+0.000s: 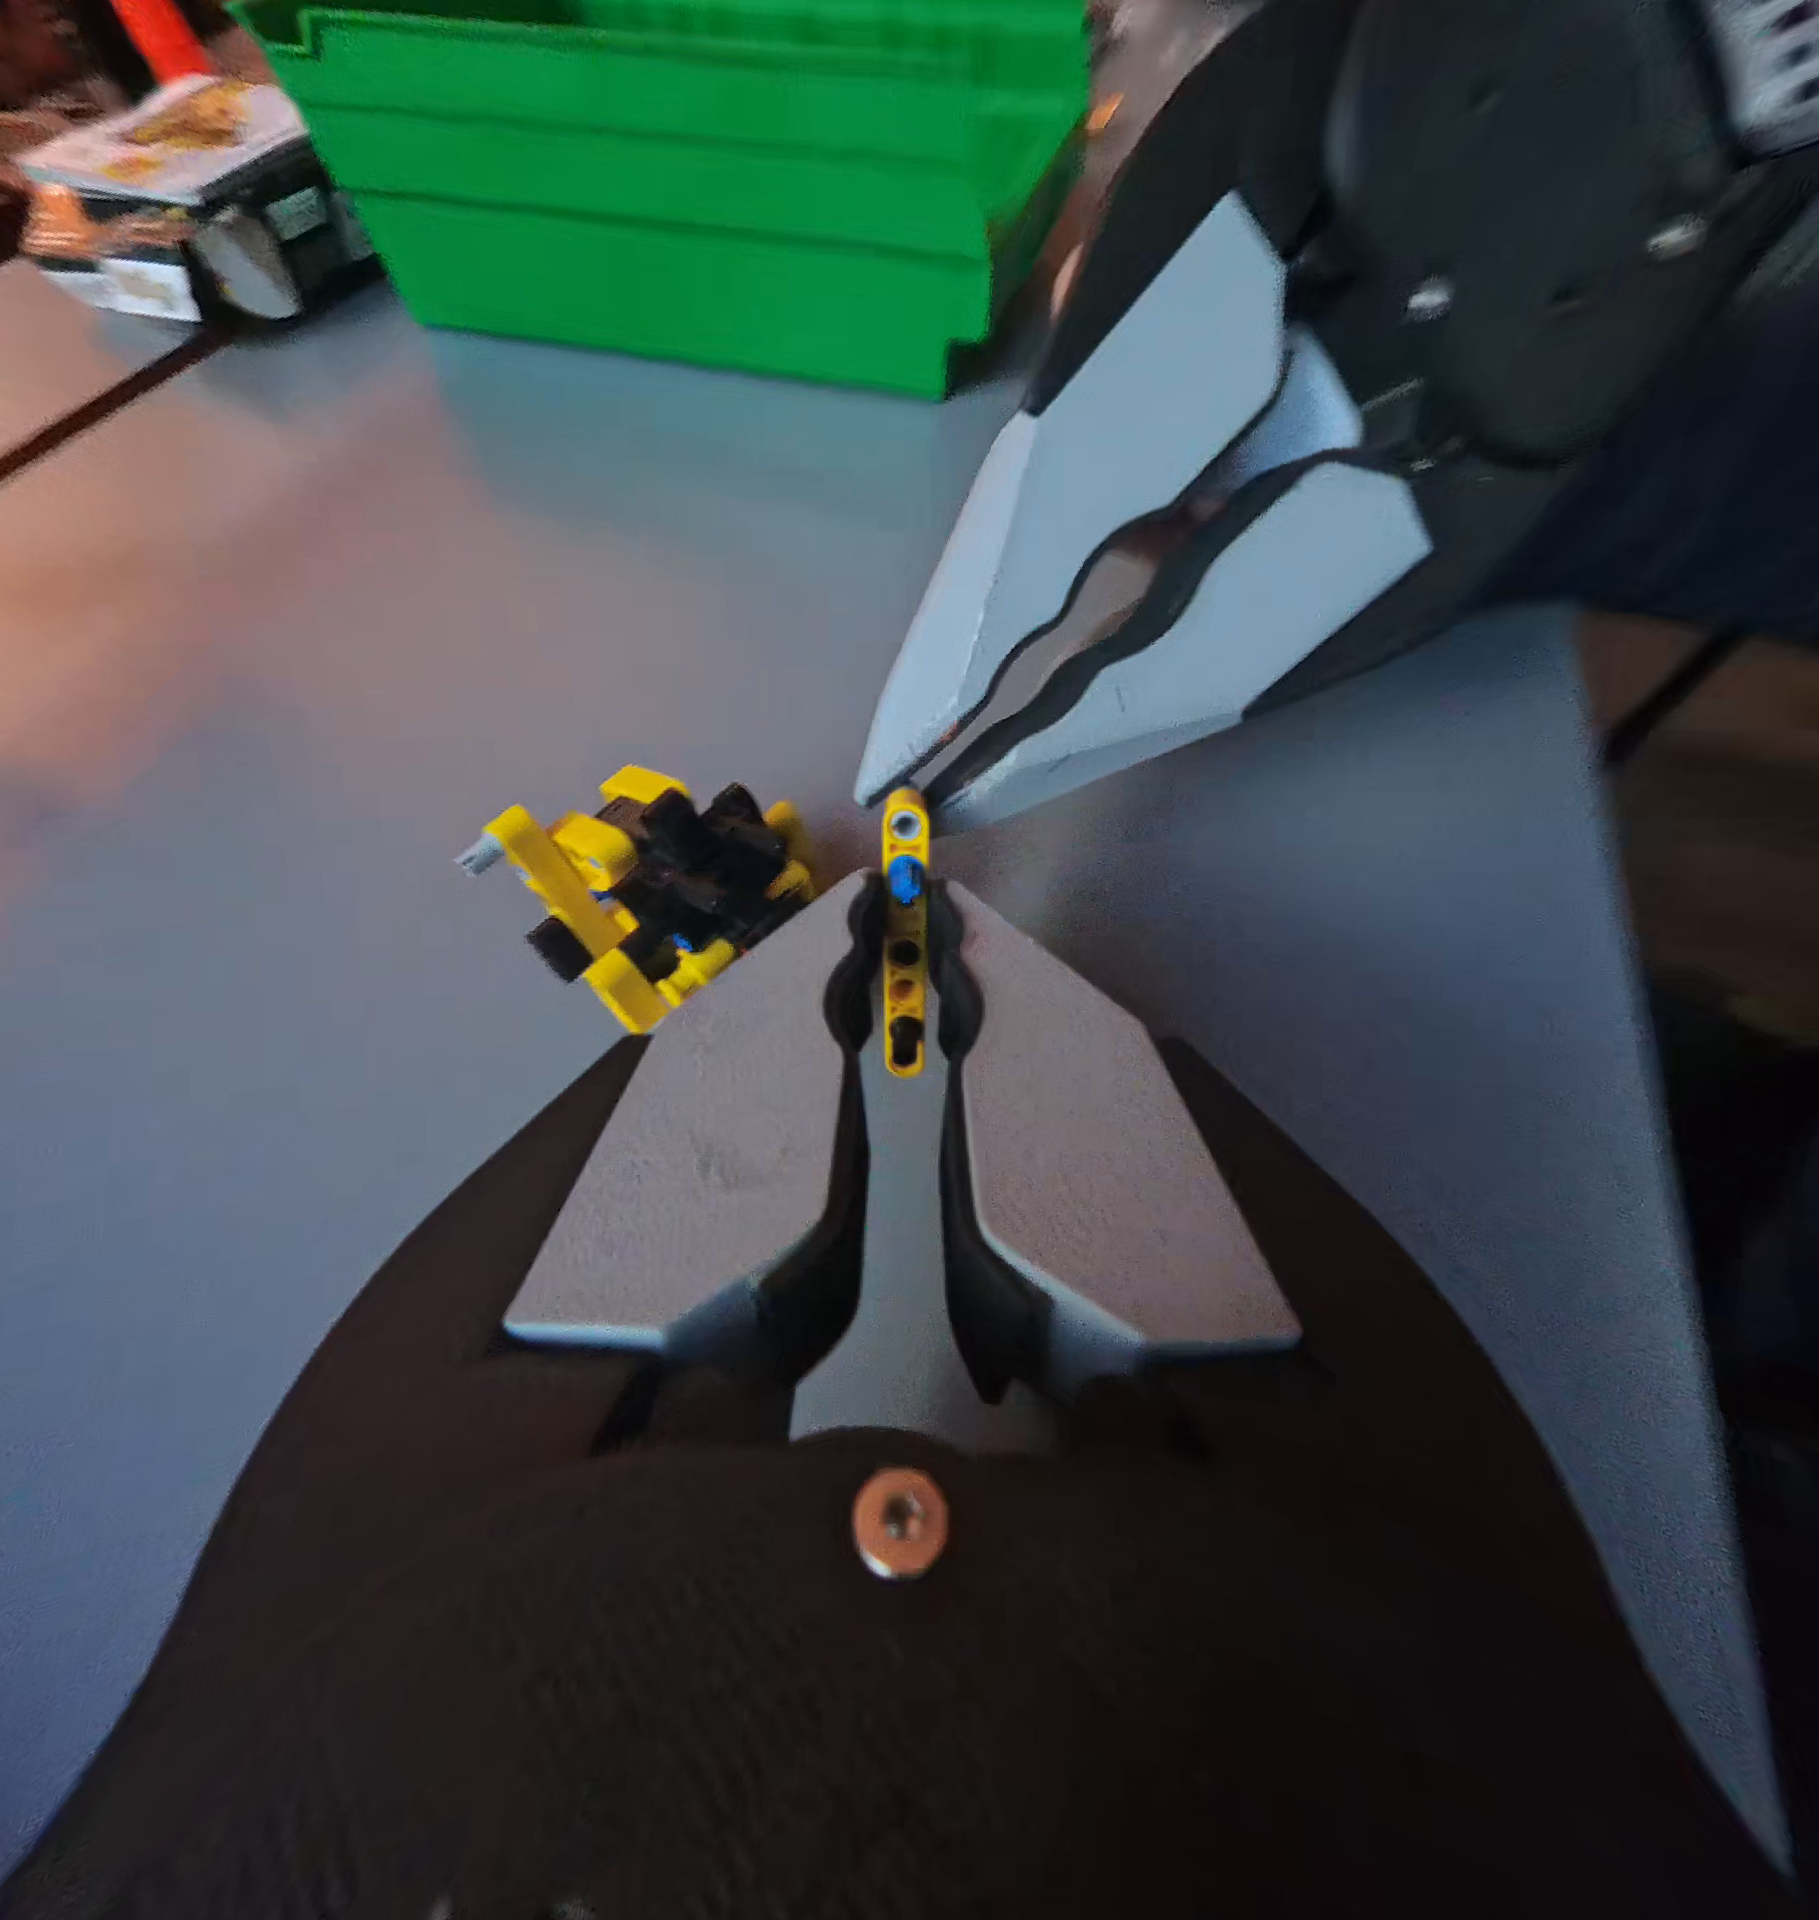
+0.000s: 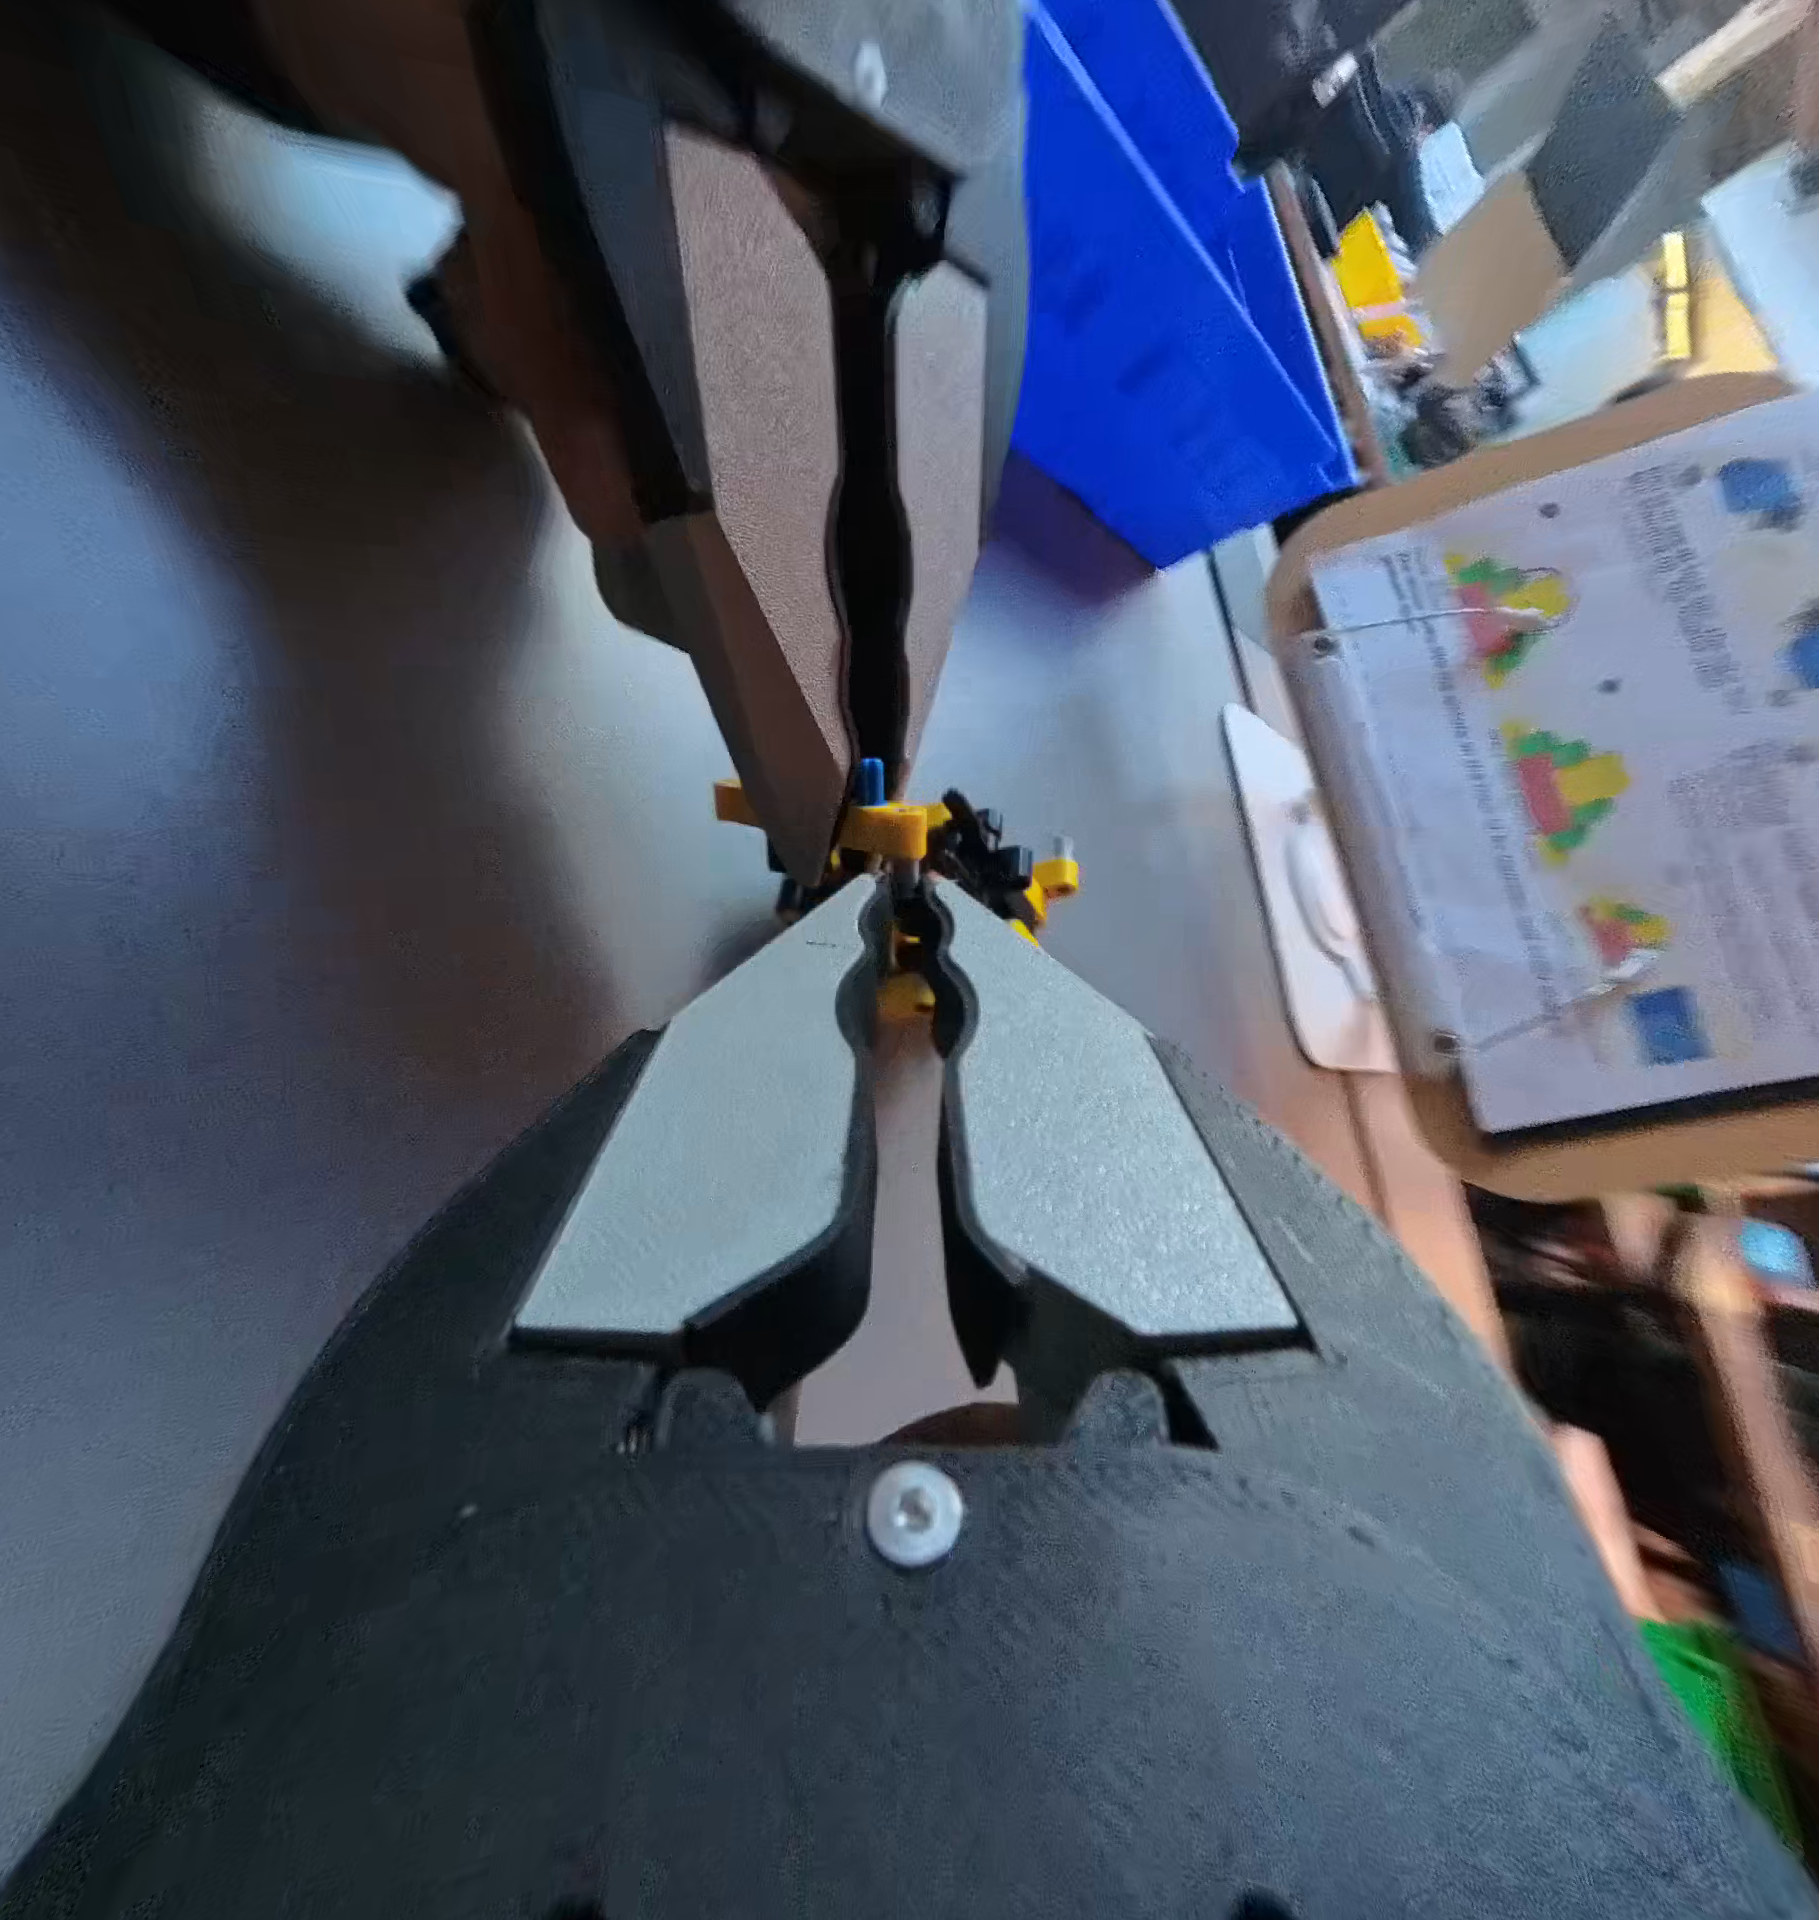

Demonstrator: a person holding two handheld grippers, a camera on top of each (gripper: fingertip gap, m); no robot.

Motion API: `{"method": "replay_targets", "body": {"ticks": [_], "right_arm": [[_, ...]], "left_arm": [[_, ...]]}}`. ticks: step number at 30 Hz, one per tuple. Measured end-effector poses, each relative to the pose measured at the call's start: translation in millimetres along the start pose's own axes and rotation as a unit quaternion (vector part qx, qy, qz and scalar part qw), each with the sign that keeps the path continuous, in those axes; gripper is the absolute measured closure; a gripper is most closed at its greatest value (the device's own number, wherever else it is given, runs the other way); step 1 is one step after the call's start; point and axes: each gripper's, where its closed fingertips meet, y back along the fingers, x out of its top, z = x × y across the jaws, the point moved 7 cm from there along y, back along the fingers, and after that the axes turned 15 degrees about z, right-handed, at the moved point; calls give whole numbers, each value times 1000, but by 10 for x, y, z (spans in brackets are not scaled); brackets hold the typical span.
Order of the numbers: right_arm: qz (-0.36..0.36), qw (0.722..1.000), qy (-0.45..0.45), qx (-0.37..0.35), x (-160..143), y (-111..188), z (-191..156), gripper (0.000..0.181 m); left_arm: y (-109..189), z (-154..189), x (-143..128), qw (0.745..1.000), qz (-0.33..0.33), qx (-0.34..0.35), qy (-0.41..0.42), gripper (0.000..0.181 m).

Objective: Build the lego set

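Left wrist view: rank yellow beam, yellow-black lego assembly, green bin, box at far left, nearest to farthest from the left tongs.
1. yellow beam: clamped between the left tongs, dead centre.
2. yellow-black lego assembly: on the table just left of the tips.
3. green bin: far back, upper centre.
4. box: top left corner; roughly as far back as the bin, too close to call.
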Motion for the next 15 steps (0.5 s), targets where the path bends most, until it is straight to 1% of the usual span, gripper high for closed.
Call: {"method": "replay_targets", "body": {"ticks": [1, 2, 5, 7, 10, 14, 15], "right_arm": [[-20, 999, 37, -12, -6, -29, -33, 179], [-32, 997, 66, -25, -4, -51, -57, 179], [-41, 993, 94, -50, 0, -77, -71, 179], [-40, 993, 96, -64, 17, -94, -51, 181], [-65, 985, 128, -100, 63, -109, -43, 180], [-91, 975, 154, -128, 67, -105, -15, 179], [-95, 974, 158, -132, 68, -99, -13, 179]], "left_arm": [[-20, 15, -11, 1000, -14, 18, -21, 177], [-40, 39, -5, 999, -15, 21, -24, 177], [-47, 26, -4, 999, -16, 28, -3, 177], [-35, 6, 10, 999, -2, 24, 30, 177], [-22, -22, 46, 998, 22, 31, 59, 177], [-4, -56, 78, 993, 64, 47, 84, 177], [-3, -53, 87, 993, 69, 53, 78, 177]]}}
